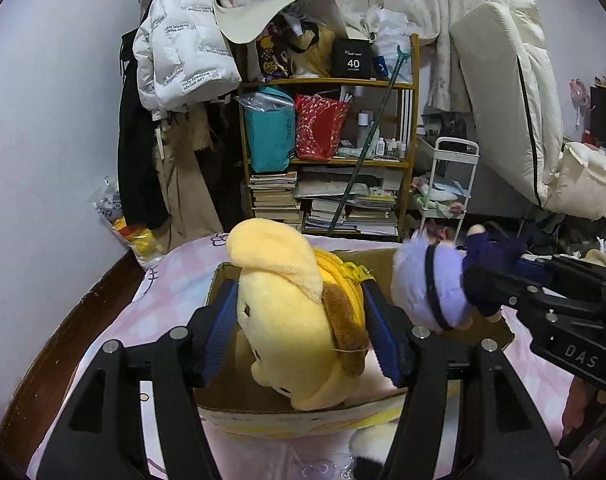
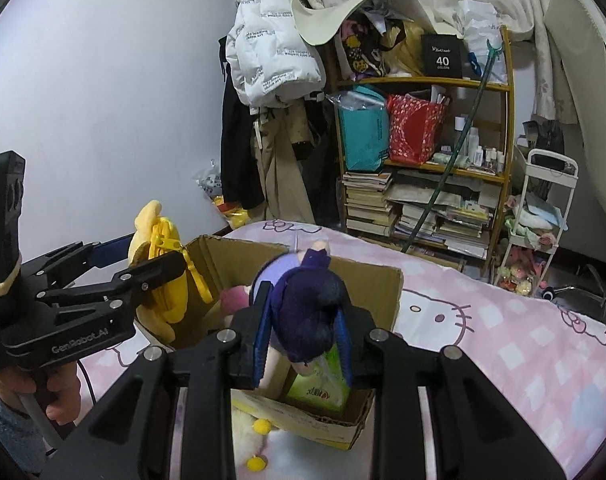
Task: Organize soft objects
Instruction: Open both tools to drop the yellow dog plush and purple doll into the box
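Left gripper (image 1: pixel 299 330): nearest; fingers either side of a yellow plush dog (image 1: pixel 291 320) with a zip pouch on its back. Pads (image 1: pixel 219 330) appear just clear of the fur, so loosened, not clamped. The dog sits half inside the cardboard box (image 1: pixel 263 404) at its left wall.

Cardboard box: on the pink cartoon-cat bedsheet (image 2: pixel 503 344). Already inside: a pink plush (image 2: pixel 233 300) and a green tissue pack (image 2: pixel 323 384).

Right gripper (image 2: pixel 303 332): clenched on a small doll with dark purple hair (image 2: pixel 307 316), held above the box's middle.

Outstanding: doll not yet released; a white plush with yellow pompoms (image 2: pixel 255 440) lies outside the box's near edge. Roughly midway.
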Motion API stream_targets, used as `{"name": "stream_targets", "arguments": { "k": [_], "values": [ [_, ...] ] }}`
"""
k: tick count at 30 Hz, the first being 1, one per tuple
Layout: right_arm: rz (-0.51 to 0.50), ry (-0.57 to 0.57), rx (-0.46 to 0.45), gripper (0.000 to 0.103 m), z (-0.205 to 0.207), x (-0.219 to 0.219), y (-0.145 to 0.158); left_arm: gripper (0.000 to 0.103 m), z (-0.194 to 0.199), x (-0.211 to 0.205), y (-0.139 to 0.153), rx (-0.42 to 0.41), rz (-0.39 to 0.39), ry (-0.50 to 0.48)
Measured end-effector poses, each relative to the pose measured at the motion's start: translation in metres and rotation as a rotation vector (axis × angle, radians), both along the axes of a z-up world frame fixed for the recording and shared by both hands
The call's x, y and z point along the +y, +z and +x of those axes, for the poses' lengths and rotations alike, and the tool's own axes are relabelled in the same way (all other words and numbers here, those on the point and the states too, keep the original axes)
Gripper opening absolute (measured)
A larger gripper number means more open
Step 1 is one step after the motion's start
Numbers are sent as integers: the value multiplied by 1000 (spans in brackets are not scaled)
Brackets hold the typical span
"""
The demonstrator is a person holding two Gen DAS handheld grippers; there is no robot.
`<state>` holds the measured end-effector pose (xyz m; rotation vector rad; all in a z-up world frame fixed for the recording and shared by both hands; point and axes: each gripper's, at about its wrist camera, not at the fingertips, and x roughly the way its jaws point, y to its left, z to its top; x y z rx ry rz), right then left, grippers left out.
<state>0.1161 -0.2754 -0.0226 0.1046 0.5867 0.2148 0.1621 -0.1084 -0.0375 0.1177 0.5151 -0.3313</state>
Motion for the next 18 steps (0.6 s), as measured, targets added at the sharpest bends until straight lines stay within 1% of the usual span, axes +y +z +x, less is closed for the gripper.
{"name": "stream_targets", "arguments": {
  "k": [1, 6, 7, 10, 12, 13, 15, 18],
  "values": [
    [4, 1, 5, 30, 0, 0, -1, 66, -1, 0, 1, -4, 0, 2],
    [19, -5, 29, 31, -2, -2, 0, 80, -4, 4, 3, -7, -10, 16],
    [19, -3, 31, 31, -3, -2, 1, 81, -5, 5, 3, -8, -7, 22],
    [21, -6, 31, 38, -4, -3, 2, 85, -8, 9, 4, -7, -11, 42],
    [27, -7, 28, 43, -7, -5, 3, 90, -10, 13, 6, -2, -28, 52],
    [27, -10, 24, 44, -9, -5, 5, 91, -11, 14, 7, -5, -31, 59],
    [28, -11, 21, 51, -11, -5, 7, 92, -13, 18, 11, -12, -29, 73],
    [33, -10, 15, 52, -18, -6, 12, 93, -18, 21, 16, -14, -9, 90]
  ]
}}
